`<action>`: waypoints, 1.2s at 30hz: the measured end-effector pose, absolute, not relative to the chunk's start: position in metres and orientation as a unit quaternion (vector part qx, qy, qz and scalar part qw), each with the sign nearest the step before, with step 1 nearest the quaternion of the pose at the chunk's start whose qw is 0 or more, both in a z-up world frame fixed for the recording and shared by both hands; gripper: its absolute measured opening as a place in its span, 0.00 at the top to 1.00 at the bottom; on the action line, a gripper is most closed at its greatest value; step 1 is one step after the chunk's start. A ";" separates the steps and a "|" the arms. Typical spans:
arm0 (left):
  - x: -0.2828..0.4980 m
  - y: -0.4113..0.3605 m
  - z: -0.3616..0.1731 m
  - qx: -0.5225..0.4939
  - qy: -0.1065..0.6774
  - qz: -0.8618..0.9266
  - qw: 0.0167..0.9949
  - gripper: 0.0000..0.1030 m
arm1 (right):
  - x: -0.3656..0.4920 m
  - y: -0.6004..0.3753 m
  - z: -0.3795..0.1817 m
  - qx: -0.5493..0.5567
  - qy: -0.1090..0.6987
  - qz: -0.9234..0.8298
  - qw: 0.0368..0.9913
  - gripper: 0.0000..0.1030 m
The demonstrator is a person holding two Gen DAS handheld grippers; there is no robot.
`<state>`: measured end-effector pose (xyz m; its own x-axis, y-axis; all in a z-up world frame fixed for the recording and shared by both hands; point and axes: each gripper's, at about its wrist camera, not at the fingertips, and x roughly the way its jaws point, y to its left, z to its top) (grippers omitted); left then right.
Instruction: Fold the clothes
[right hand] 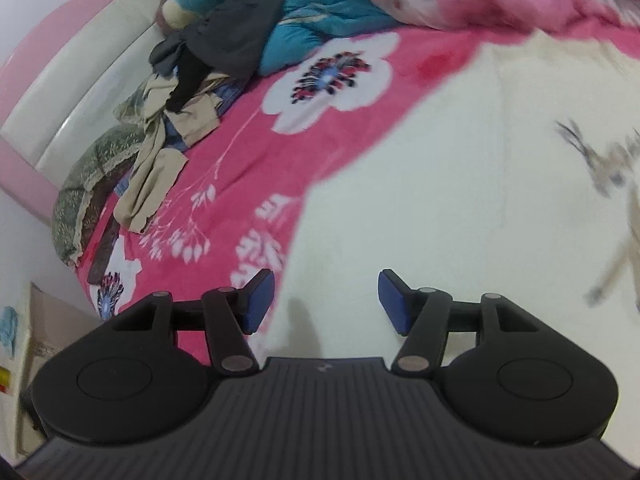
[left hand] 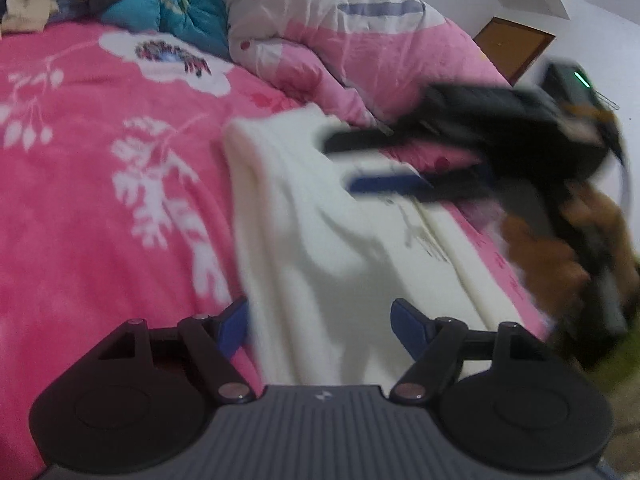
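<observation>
Both tongs spread over cream garment; left edge blurred, pink blanket beyond.

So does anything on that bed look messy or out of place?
Yes. A heap of unfolded clothes, beige and dark pieces tangled together, lies crumpled by the headboard. The white garment being worked on is still rumpled, with uneven folds. Both grippers, left and right, are open over it.

left gripper at lower centre of its own view, jaws spread wide, right gripper likewise parted, also blurred at right of left view
</observation>
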<state>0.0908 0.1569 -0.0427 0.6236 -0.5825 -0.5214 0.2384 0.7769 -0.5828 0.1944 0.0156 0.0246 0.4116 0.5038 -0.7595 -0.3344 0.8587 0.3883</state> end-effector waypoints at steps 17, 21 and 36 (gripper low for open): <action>0.021 0.165 -0.050 -0.280 0.367 -0.242 0.854 0.61 | 0.228 0.107 -0.006 -0.115 0.533 0.227 0.807 0.43; 0.015 0.166 -0.053 -0.269 0.366 -0.236 0.859 0.68 | 0.227 0.121 -0.012 -0.169 0.541 0.221 0.794 0.44; 0.003 0.139 -0.037 -0.204 0.337 -0.192 0.899 0.81 | 0.226 0.110 -0.005 -0.175 0.530 0.218 0.801 0.81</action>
